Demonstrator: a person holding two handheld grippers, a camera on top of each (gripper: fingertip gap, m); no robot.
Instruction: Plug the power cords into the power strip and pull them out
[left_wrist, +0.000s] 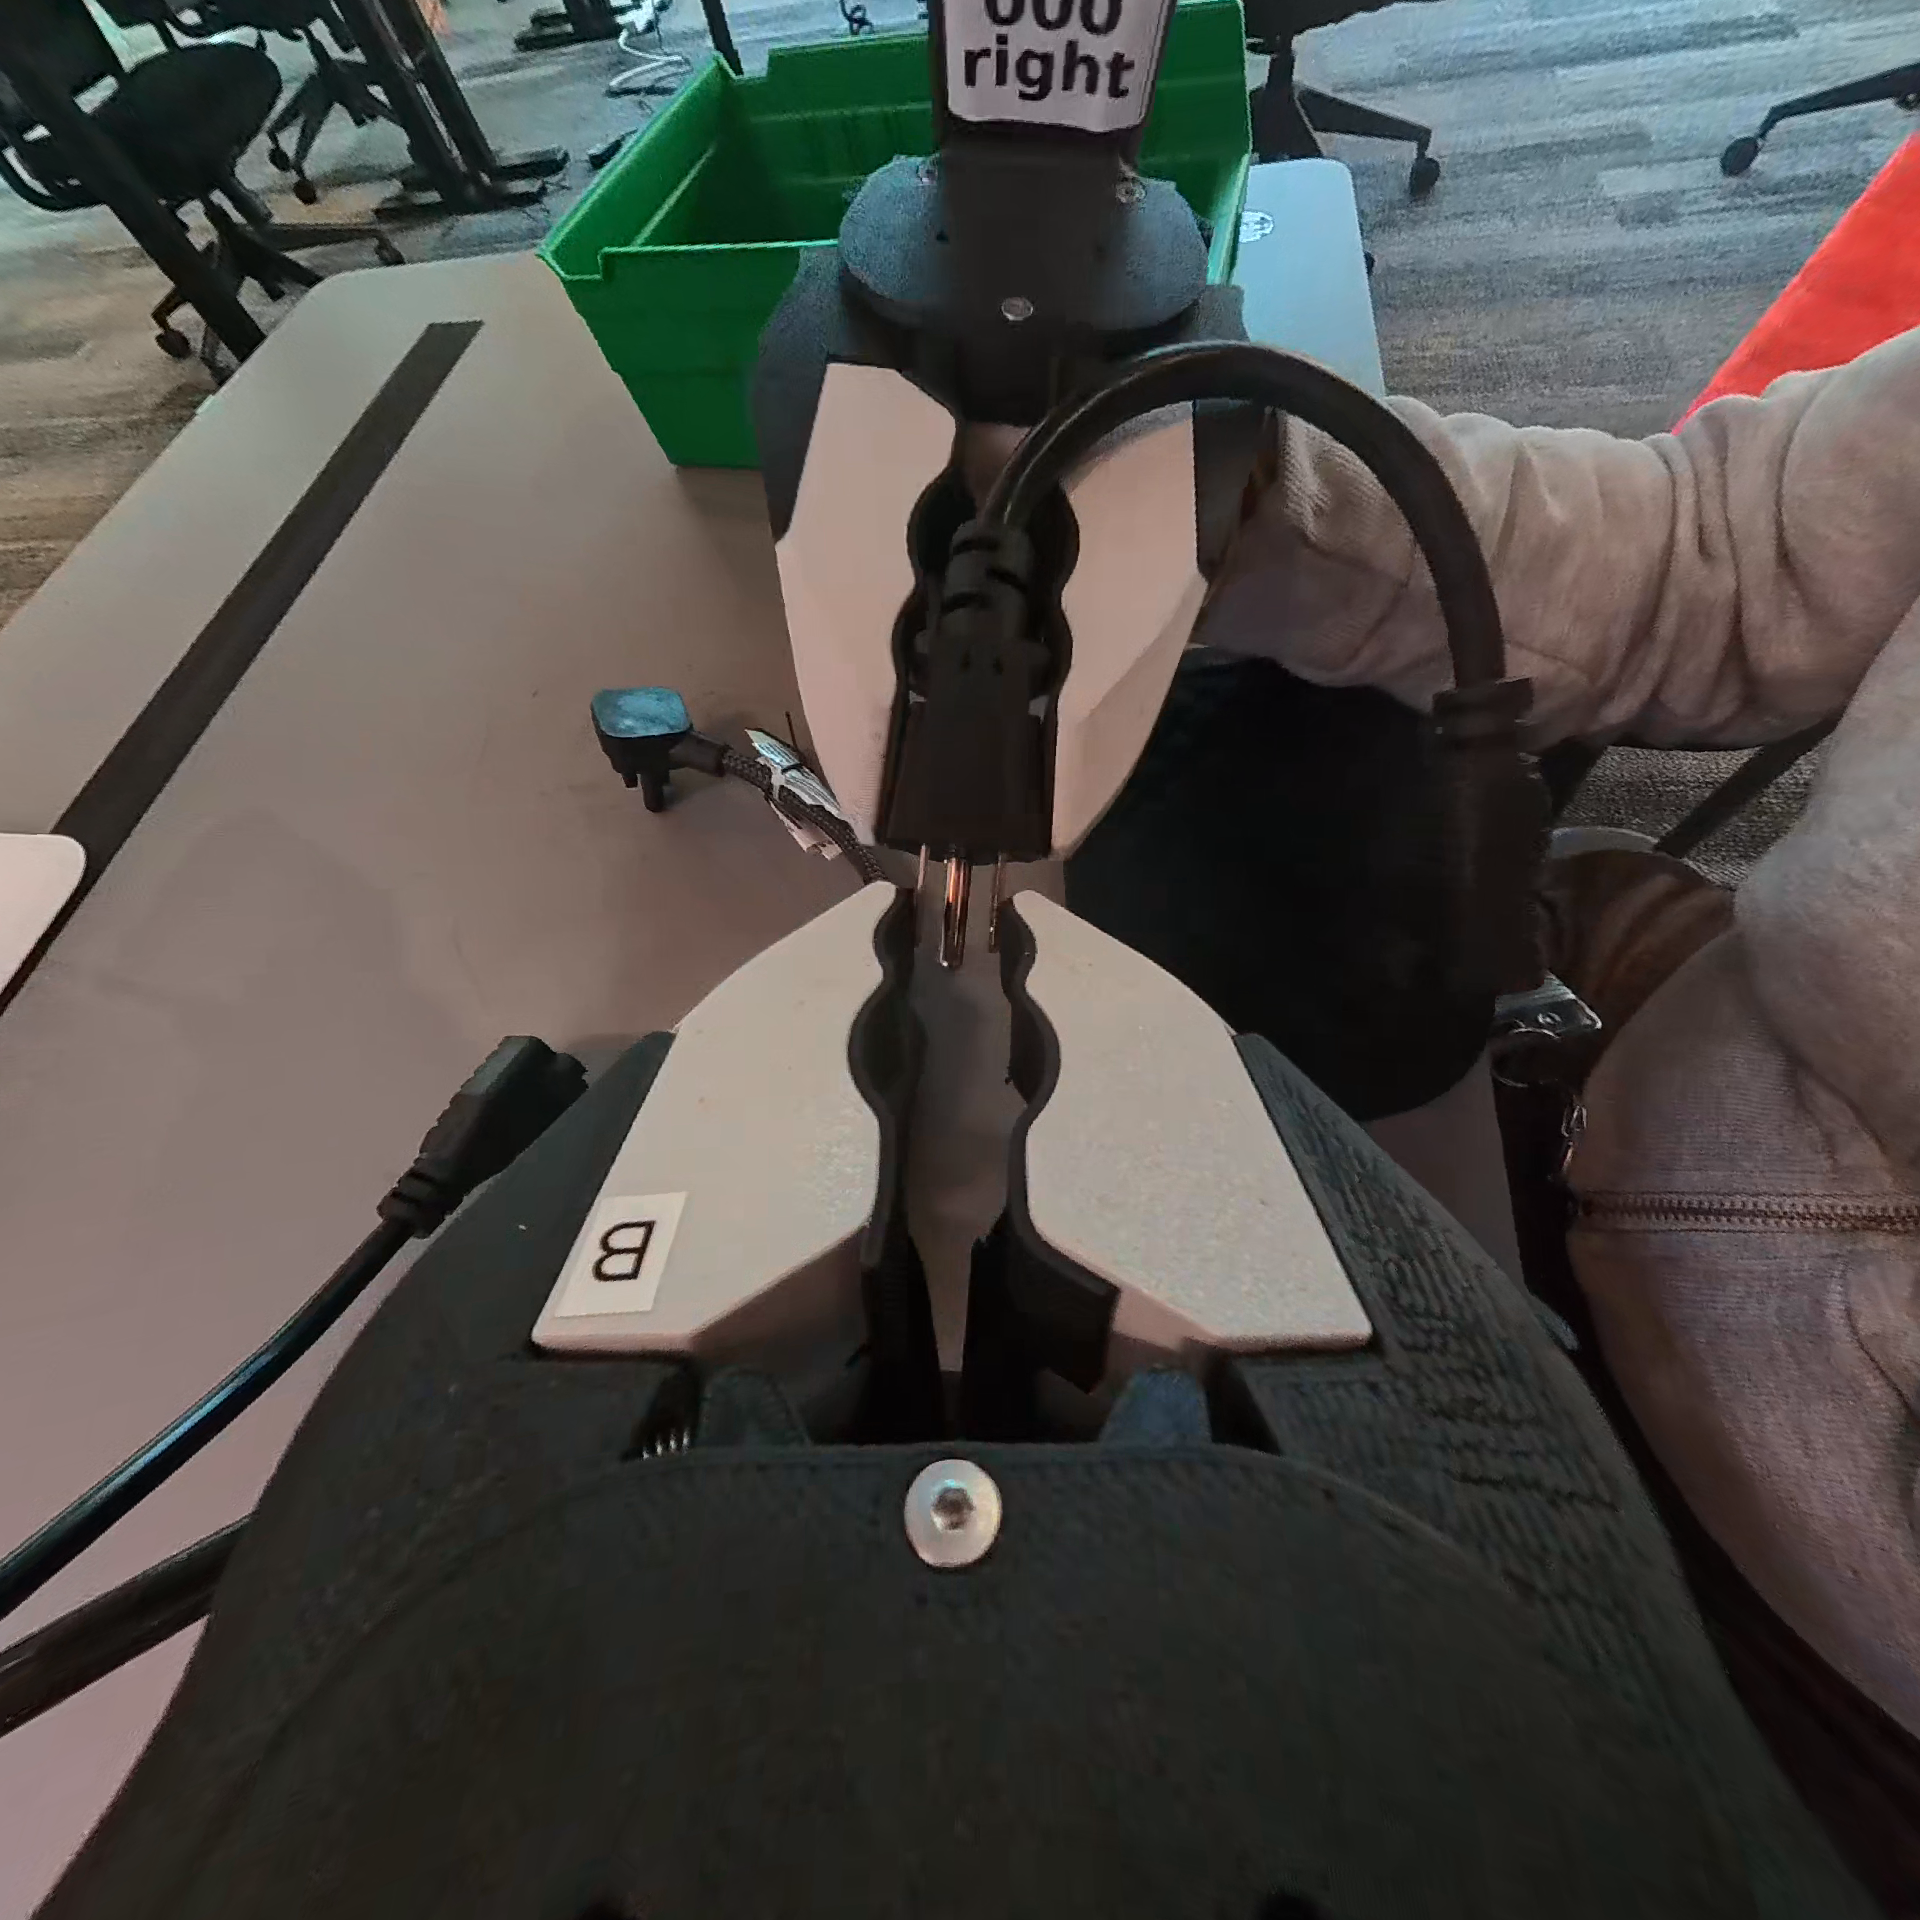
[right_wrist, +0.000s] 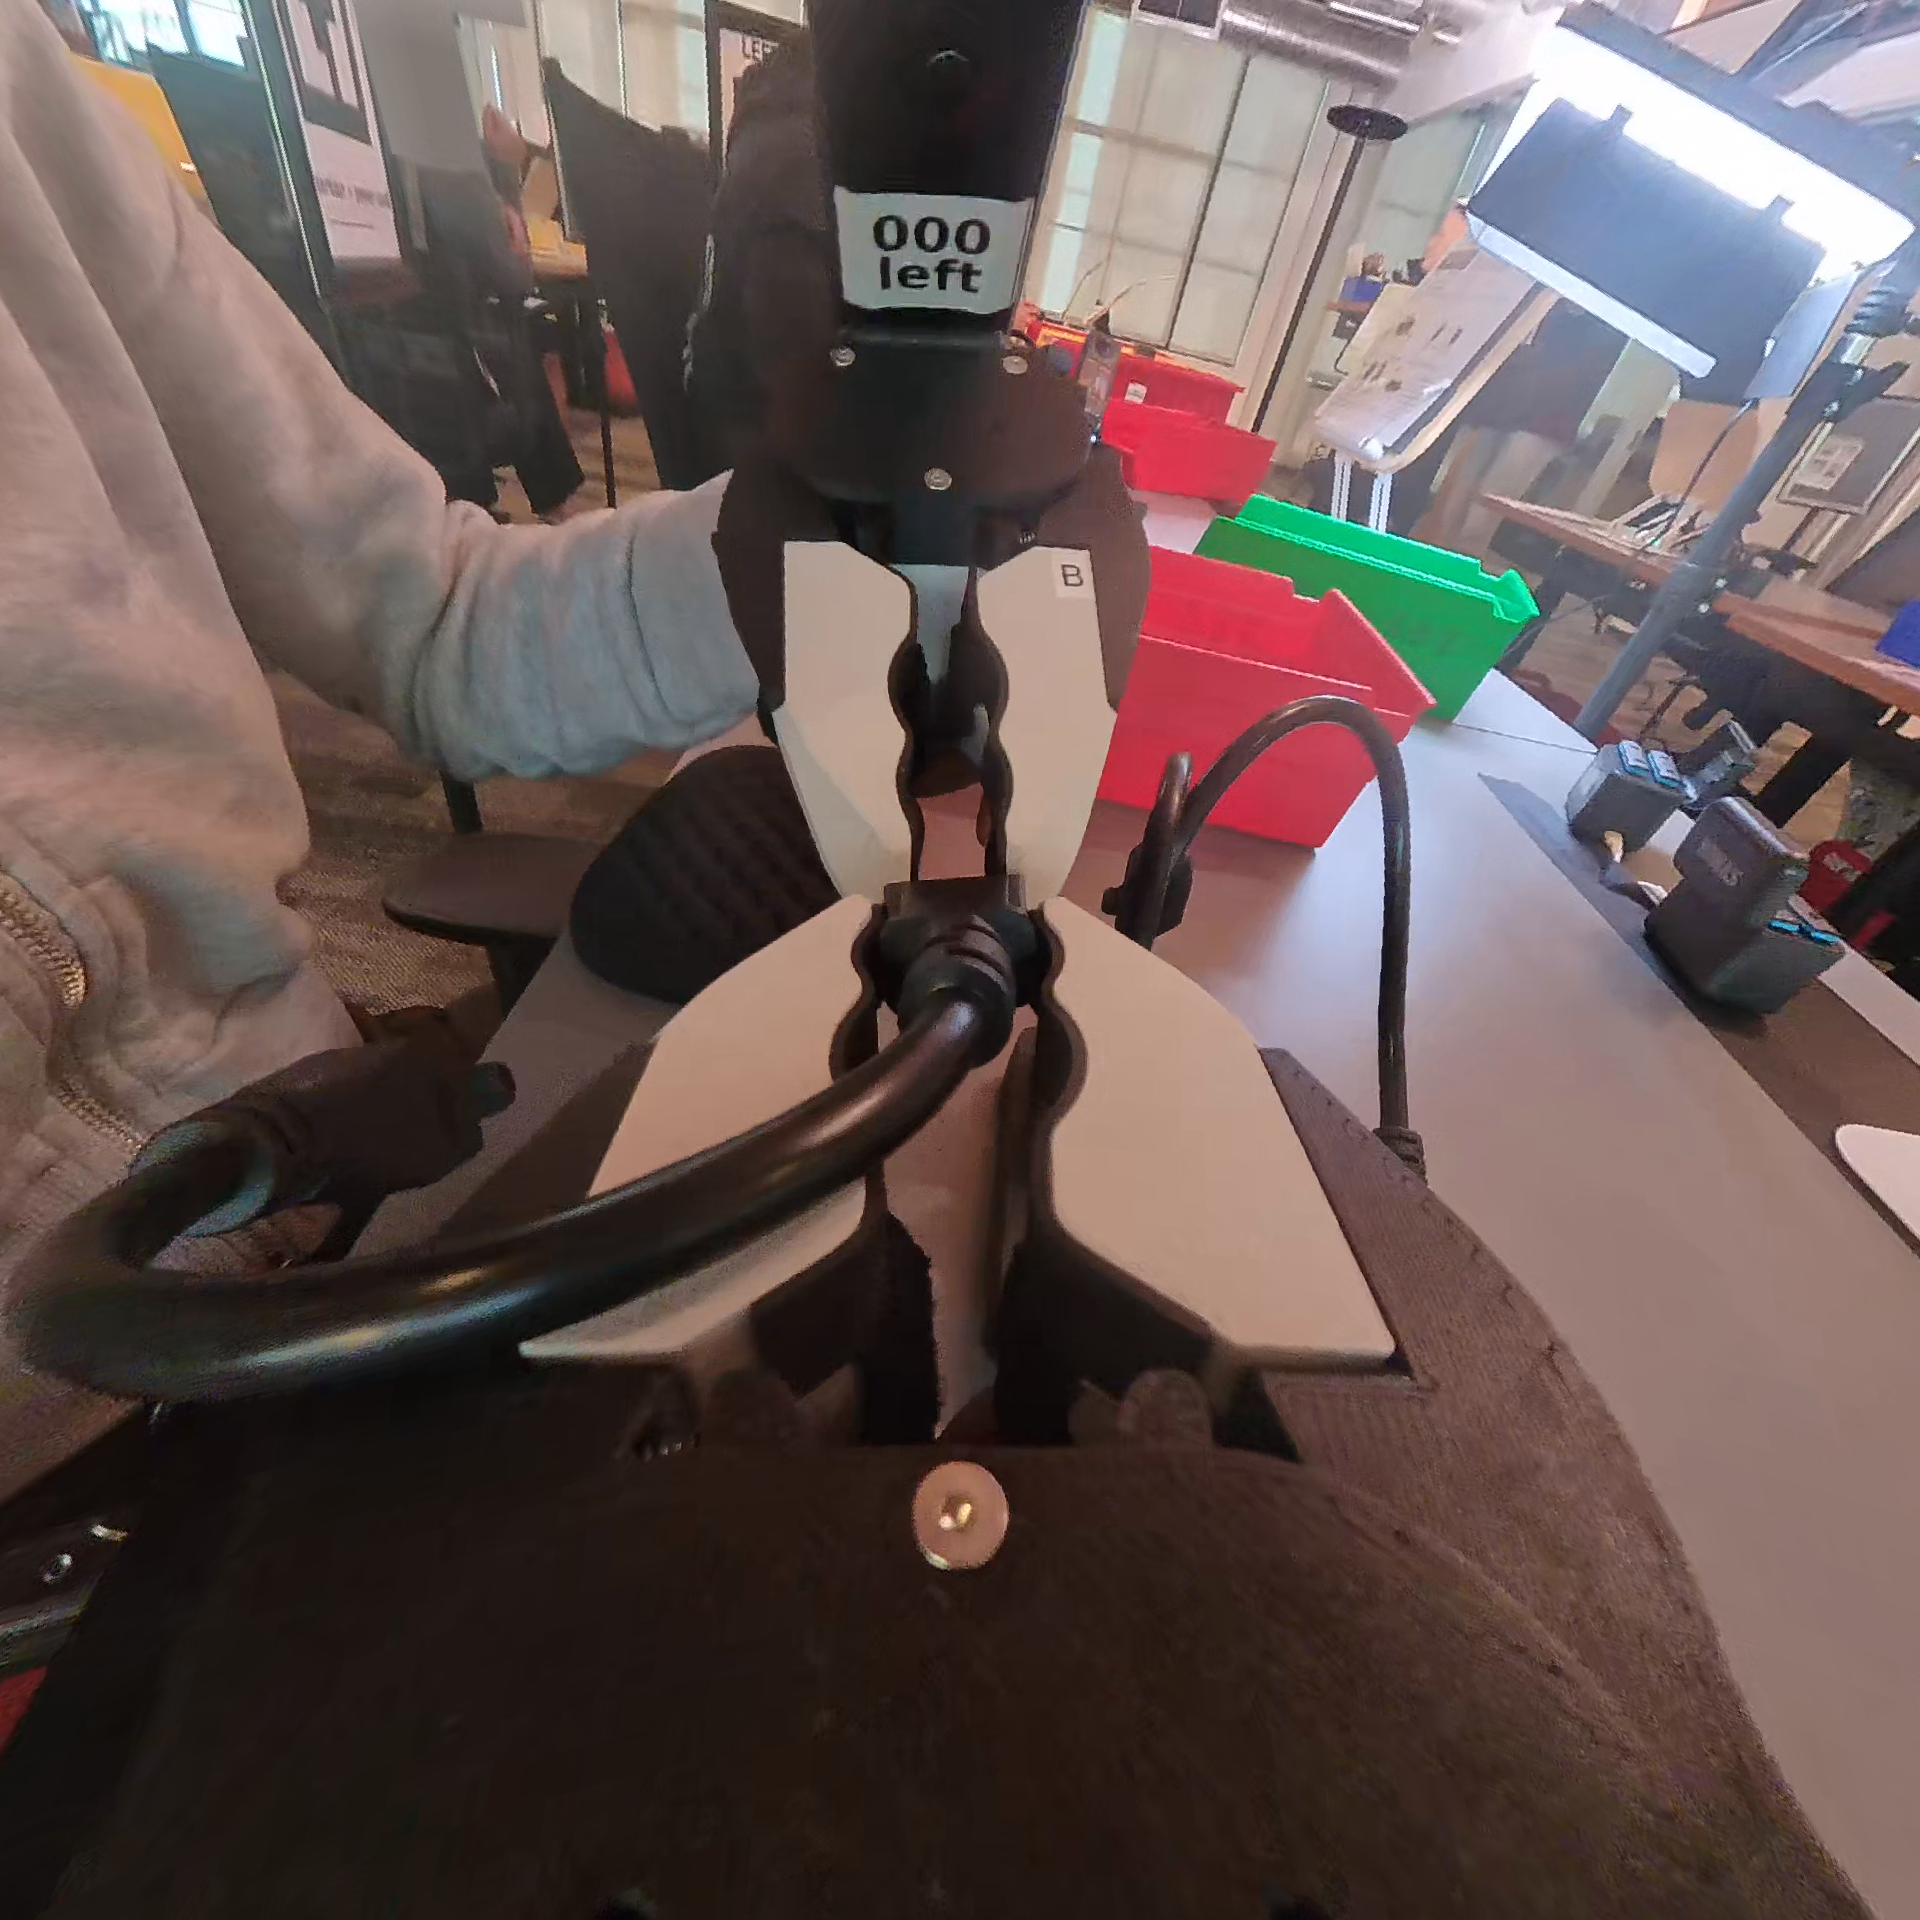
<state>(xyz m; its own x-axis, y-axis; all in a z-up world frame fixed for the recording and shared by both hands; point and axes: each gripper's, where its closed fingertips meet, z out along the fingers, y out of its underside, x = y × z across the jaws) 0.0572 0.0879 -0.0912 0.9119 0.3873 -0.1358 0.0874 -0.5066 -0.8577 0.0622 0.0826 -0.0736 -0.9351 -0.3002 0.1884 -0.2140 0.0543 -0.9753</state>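
Claws are seen tip to tip above the grey counter (left_wrist: 312, 644). The right claw (left_wrist: 961, 831) is closed on a black three-prong power plug (left_wrist: 961, 748), whose metal prongs project just into the gap at the tips of the left claw (left_wrist: 954, 914). The left claw is nearly closed, a narrow slot remaining; nothing is seen gripped in it. The plug's thick black rubber cord (right_wrist: 623, 1226) is looped back over the right claw. A second black angled plug with braided cord (left_wrist: 634, 727) is noted lying on the counter, left of the claws. A green plastic bin (left_wrist: 675, 281) is set at the far edge. The power strip cannot be located.
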